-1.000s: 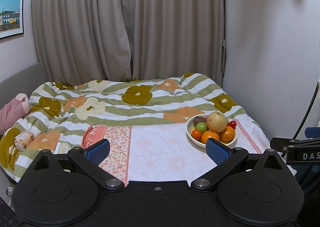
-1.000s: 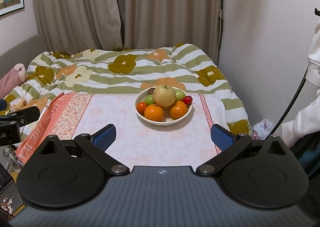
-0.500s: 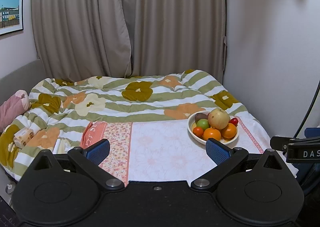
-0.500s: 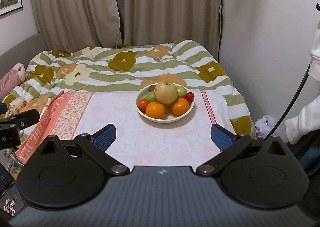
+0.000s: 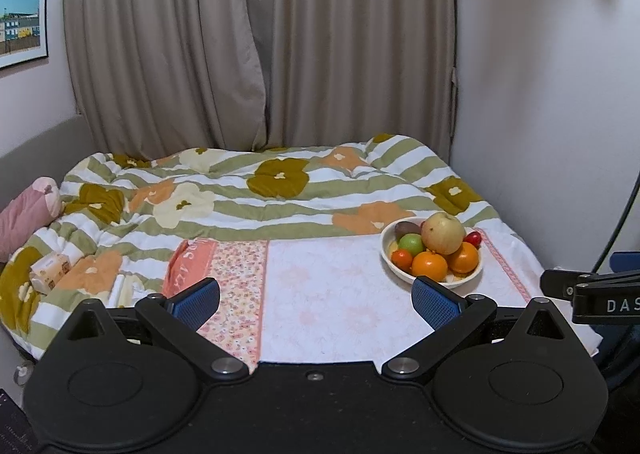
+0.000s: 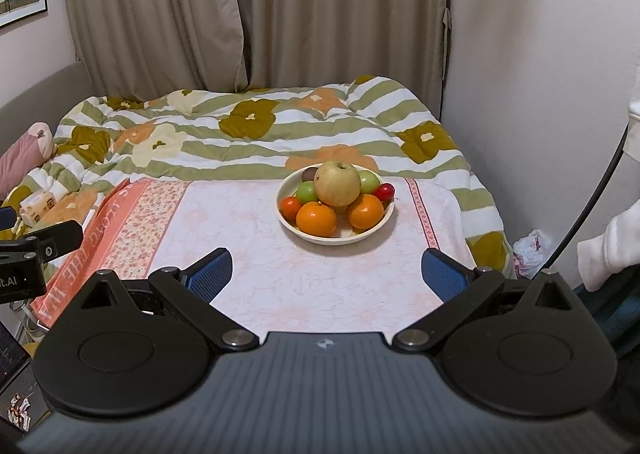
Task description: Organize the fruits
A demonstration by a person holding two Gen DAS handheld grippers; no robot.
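1. Left gripper [image 5: 316,298]: blue-padded fingers spread wide, nothing between them, hovering over the near edge of the pink floral cloth [image 5: 336,294].
2. Right gripper [image 6: 327,272]: likewise spread wide and empty, above the same cloth, just short of the bowl.
3. White bowl [image 6: 320,239] standing on the cloth, right of centre in the right wrist view, far right in the left wrist view [image 5: 394,268].
4. Piled in the bowl: a large yellow-green apple [image 6: 337,183] on top; two oranges [image 6: 316,218] at the front; a small red-orange fruit [image 6: 290,208] at front left; two green fruits [image 6: 307,192] flanking the apple; a red fruit [image 6: 384,191] at the right rim; a brown fruit [image 6: 308,174] at the back, mostly hidden.
5. Cloth spread over a bed with a green-striped flowered quilt [image 6: 248,134].
6. Beige curtains [image 5: 260,46] behind the bed; framed picture [image 5: 22,18] on the left wall.
7. Pink cushion [image 5: 24,214] and a small packet [image 5: 50,272] on the bed's left side.
8. White sleeve [image 6: 612,250] at the right edge of the right wrist view.
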